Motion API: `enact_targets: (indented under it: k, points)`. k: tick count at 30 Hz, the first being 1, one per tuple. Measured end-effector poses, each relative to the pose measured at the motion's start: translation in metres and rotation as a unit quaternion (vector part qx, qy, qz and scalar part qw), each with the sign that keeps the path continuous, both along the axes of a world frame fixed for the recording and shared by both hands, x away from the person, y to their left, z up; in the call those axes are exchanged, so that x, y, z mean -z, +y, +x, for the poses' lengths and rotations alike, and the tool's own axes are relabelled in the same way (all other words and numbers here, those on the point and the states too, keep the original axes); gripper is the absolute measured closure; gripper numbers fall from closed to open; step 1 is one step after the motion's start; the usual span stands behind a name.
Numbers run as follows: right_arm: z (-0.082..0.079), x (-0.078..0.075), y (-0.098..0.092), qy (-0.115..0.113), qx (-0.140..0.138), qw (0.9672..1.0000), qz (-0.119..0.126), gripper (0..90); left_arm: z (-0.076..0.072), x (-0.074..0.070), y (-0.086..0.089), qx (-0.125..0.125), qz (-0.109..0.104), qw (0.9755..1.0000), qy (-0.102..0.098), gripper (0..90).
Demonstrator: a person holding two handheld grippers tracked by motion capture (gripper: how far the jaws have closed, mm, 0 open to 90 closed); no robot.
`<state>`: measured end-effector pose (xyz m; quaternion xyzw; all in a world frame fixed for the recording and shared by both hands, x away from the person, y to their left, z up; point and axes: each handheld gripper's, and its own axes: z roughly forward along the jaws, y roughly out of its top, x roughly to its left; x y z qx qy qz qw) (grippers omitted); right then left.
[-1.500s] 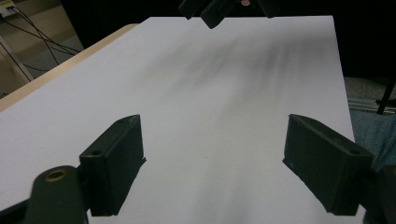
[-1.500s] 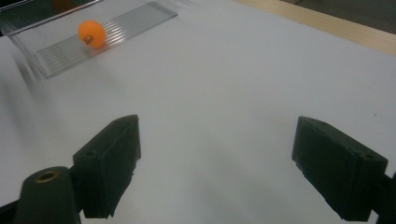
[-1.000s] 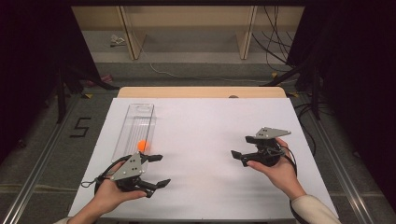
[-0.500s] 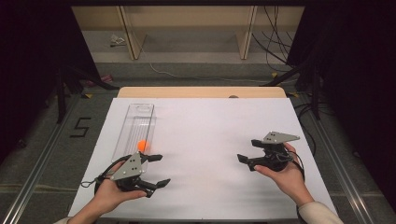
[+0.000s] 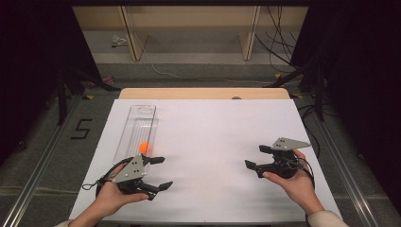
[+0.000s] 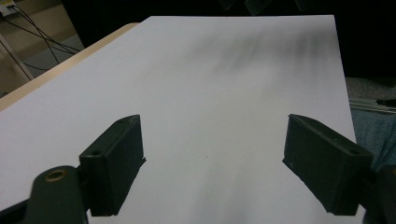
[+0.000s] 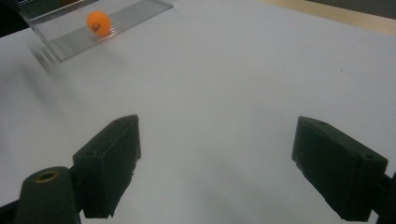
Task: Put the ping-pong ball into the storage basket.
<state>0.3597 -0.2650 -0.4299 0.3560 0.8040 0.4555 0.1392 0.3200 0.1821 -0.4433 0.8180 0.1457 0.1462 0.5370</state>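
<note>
Two grippers hover over the white surface [image 5: 213, 142], jaws spread wide and holding nothing; the orange ball [image 5: 144, 147] lies in the clear tray [image 5: 138, 124] at ten o'clock, just beyond the left gripper [image 5: 160, 172]; the right gripper [image 5: 256, 158] waits at three o'clock; the step looks like an approach; next, the left jaws must turn toward the ball.

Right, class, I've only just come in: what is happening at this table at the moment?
A person sits at a white table with a two-fingered gripper in each hand. The left gripper and right gripper are both open and hold nothing. An orange ball lies in a clear tray at the table's left side, just beyond the left gripper. Neither gripper touches the ball or the tray. The right gripper is far from both, though its fingers point towards them.
</note>
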Motion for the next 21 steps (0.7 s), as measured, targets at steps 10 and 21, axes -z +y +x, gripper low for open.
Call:
enact_targets:
  k: [10, 21]
  points:
    - [-0.0040, 0.0019, -0.0024, 0.003, -0.003, 1.0000, 0.002, 16.4, 0.0001, -0.0001, 0.0001, -0.001, -0.002, 1.0000, -0.001, 19.4]
    - [-0.0036, 0.0019, -0.0036, 0.002, -0.001, 0.9999, 0.010, 16.4, 0.0003, -0.0004, -0.0001, 0.000, -0.004, 1.0000, -0.001, 19.4]
